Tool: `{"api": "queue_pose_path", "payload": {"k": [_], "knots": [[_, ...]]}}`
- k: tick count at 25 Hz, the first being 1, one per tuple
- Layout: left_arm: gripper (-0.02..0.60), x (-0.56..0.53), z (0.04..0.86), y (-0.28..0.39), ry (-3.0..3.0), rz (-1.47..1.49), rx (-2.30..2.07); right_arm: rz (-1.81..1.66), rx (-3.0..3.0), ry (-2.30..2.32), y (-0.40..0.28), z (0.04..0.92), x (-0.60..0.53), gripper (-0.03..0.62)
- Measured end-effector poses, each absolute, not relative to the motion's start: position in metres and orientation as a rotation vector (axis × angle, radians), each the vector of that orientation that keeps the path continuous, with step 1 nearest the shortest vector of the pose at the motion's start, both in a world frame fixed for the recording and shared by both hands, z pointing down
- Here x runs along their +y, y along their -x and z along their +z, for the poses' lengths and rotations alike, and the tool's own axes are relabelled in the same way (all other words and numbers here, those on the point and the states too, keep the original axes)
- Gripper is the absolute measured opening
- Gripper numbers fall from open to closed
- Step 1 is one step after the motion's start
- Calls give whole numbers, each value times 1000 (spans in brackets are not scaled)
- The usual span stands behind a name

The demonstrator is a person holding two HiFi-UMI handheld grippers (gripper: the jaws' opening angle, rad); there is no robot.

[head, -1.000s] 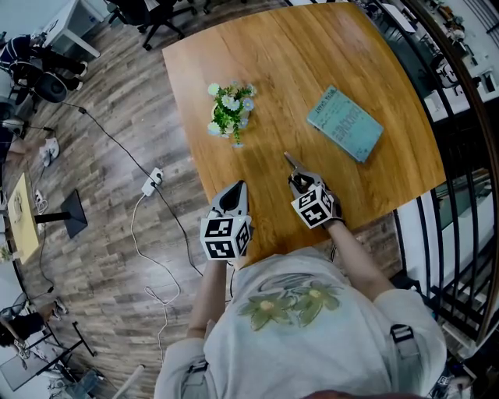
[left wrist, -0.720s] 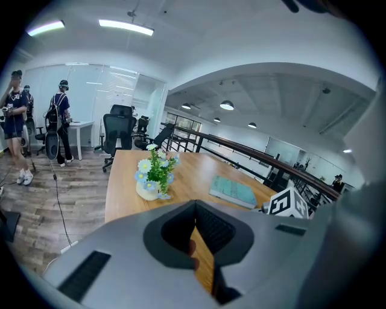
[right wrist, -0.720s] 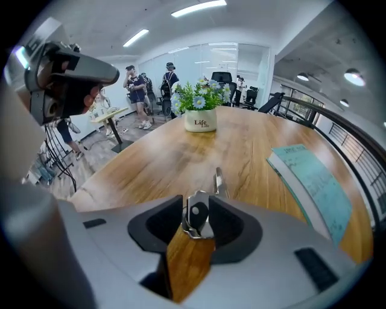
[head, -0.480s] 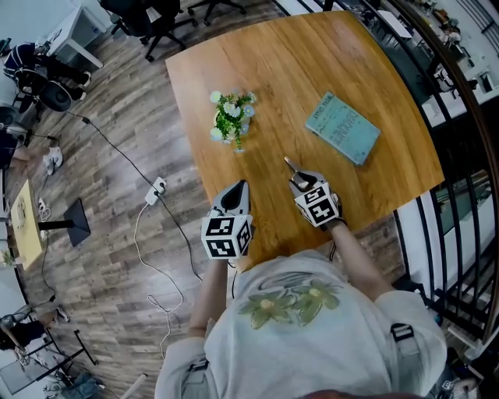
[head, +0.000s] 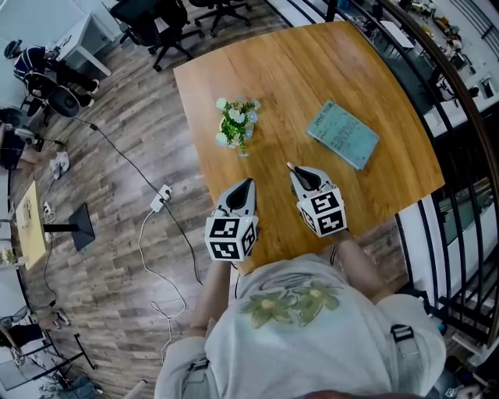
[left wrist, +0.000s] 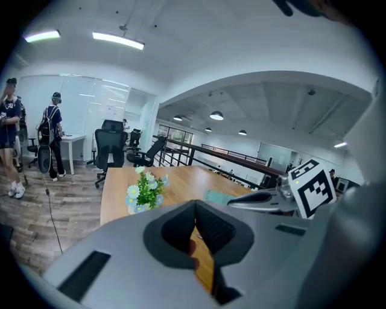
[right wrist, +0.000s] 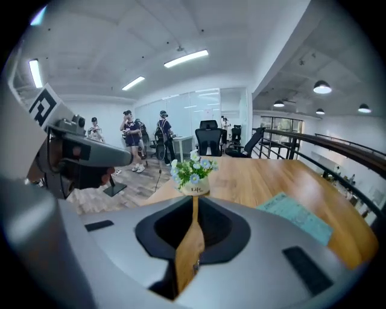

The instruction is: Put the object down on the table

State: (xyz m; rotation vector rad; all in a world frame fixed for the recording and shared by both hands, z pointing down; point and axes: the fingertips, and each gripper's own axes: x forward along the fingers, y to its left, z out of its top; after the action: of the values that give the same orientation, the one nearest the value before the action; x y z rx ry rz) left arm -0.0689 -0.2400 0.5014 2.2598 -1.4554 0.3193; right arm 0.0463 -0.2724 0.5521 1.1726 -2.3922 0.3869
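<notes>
Open-plan office, plank floor (head: 117,156), with one wooden table (head: 312,70) under the person's raised hands.

- Black office chairs (head: 148,19): far left, on the floor beyond the table's corner.
- White power strip (head: 164,196) with trailing cable: on the floor, left of the table edge.
- Left gripper (head: 248,187): held over the near edge of the table, jaw tips meeting, nothing between them.
- Flower pot (head: 237,125): small, with white and pale blue blooms, upright on the table's left part, beyond the left gripper and apart from it.
- Right gripper (head: 293,170): held beside the left one. Its jaws have just been closing and now stand almost together, with a thin slit of table showing between them and nothing in it.
- Teal book (head: 343,134): flat on the table, right of the flowers and apart from both grippers.
- Dark railing (head: 468,156): along the table's right side.

Both the book and the flower pot rest on the table, and neither is held.
</notes>
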Motion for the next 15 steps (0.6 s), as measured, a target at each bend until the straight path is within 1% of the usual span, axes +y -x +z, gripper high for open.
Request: {"api": "queue_pose_path", "payload": {"k": [1,3,9,15], "knots": [[12,-239,499,69,-2263,312,-1457,371,-2407,-1201,-47,541,-273,23],[12,-238,492,68,-2268,293,-1459,349,-2444,-1236,-47,522,-273,9],[14,-234,474,61,-2306,264,-1457,393,-2570,-1213,-39,483,-263,8],[12,-231,467,57,-2326,260,-1458,348,-2620,-1189,-33,467,-255,6]]}}
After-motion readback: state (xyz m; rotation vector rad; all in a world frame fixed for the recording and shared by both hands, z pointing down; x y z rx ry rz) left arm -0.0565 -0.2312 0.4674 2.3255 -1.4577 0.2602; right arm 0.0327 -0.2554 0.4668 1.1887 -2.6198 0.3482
